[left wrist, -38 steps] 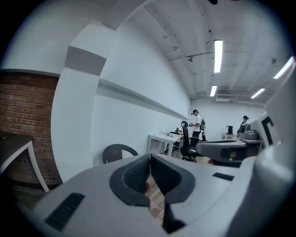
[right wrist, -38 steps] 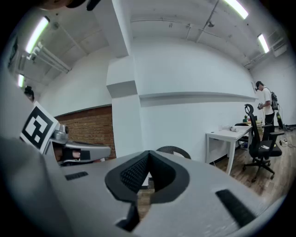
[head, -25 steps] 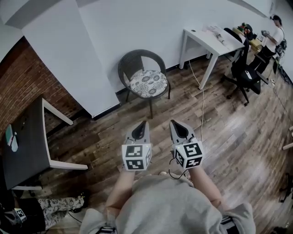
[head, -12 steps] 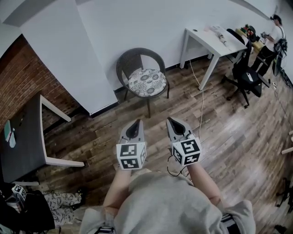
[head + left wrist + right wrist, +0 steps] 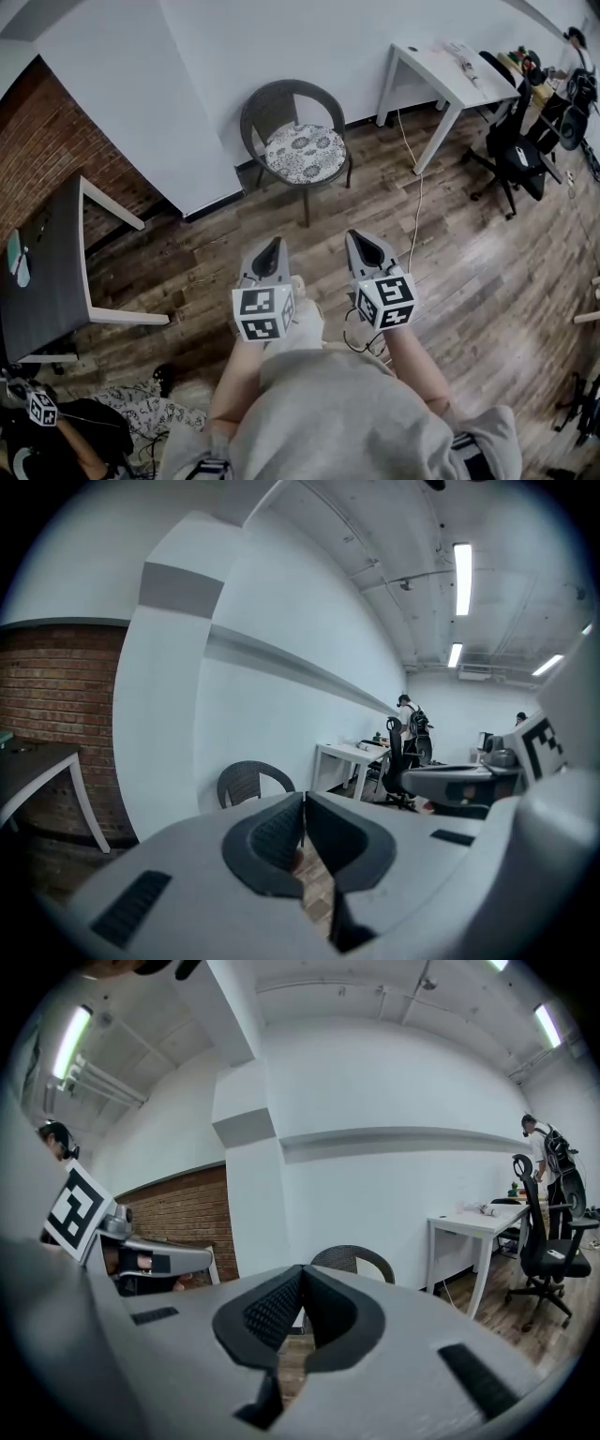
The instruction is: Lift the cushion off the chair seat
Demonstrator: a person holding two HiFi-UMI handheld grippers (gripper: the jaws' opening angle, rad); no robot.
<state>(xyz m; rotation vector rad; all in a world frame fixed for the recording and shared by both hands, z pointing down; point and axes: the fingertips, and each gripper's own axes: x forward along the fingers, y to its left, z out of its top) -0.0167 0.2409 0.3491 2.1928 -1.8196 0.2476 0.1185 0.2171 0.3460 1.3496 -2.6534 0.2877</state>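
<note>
A round patterned cushion (image 5: 303,153) lies on the seat of a dark wicker chair (image 5: 272,105) against the white wall. My left gripper (image 5: 271,249) and right gripper (image 5: 359,240) hang side by side over the wood floor, well short of the chair, both pointing toward it. Each has its jaws pressed together with nothing between them. In the left gripper view the chair (image 5: 246,782) shows just above the shut left gripper (image 5: 303,808). In the right gripper view the chair (image 5: 354,1260) peeks over the shut right gripper (image 5: 303,1283). The cushion is hidden in both gripper views.
A white table (image 5: 448,70) stands right of the chair, a cable (image 5: 412,202) trailing from it across the floor. A black office chair (image 5: 515,155) and a person (image 5: 574,45) are at far right. A dark table (image 5: 47,272) and brick wall (image 5: 49,150) lie left.
Both grippers have drifted slightly down and toward the chair, staying shut and empty. The view has shifted a little; the chair keeps its place by the wall.
</note>
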